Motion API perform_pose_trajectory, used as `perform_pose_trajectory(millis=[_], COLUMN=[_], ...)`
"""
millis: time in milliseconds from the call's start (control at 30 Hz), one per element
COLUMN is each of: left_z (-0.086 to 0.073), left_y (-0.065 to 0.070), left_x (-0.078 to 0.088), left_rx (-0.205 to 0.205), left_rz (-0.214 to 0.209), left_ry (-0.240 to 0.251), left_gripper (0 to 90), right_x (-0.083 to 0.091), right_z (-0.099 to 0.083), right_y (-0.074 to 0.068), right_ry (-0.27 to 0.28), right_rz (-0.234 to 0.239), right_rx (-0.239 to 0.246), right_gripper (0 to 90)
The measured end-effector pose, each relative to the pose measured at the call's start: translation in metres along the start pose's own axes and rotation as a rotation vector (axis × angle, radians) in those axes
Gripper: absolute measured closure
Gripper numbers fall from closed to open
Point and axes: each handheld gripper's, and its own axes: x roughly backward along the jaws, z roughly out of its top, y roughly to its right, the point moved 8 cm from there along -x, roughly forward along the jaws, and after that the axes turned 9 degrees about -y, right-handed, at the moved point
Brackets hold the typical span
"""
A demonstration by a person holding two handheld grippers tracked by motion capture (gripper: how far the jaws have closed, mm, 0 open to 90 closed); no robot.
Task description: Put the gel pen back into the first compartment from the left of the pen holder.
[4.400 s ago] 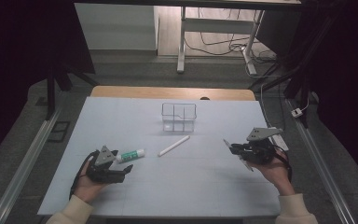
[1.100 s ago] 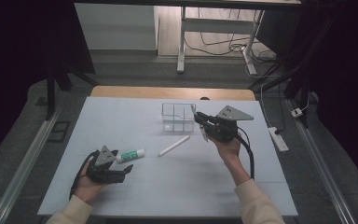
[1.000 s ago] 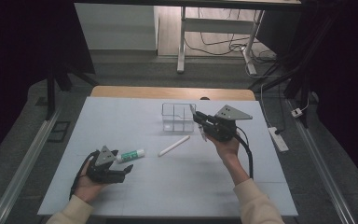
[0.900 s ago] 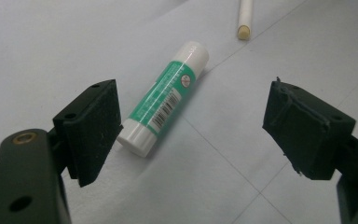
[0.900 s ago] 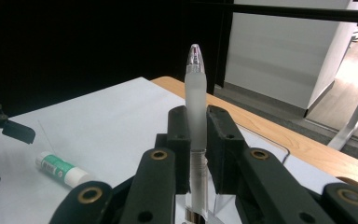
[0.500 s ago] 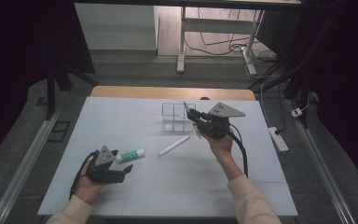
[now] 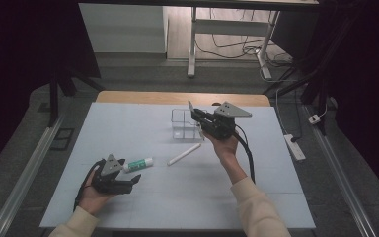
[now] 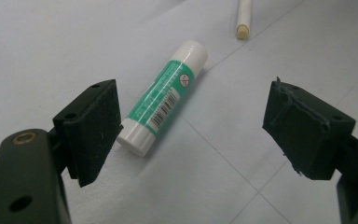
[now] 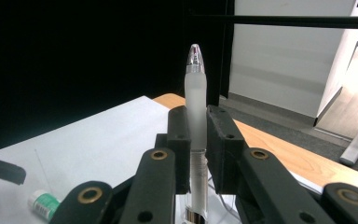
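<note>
High view: pale blue worktop, broad bare margins; right hand-held gripper above clear wire-framed box.
Left gripper view: left hand-held gripper spread beside green-and-white glue stick.
Right gripper view: jaws pinching upright frosted translucent pen.

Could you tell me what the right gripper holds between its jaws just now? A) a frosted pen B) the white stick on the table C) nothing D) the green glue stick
A: in the right gripper view the right gripper is clamped on a frosted pen that stands upright between its jaws.
</note>
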Motion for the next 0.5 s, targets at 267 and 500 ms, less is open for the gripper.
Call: perform_pose_trajectory(millis=[267,500], left_z=[0.0,0.0], left_y=[0.0,0.0], left_x=[0.0,0.0], left_rx=[0.0,0.002], left_rz=[-0.002,-0.003], left_ry=[0.001,0.002], left_gripper=[19.6,19.6], right_x=[-0.01,-0.016], right_z=[0.005,0.011], right_y=[0.003,0.004], right_ry=[-0.004,0.005], right_rz=[-0.008,-0.014], right_rx=[-0.015,-0.028], right_gripper=[79.6,79.6])
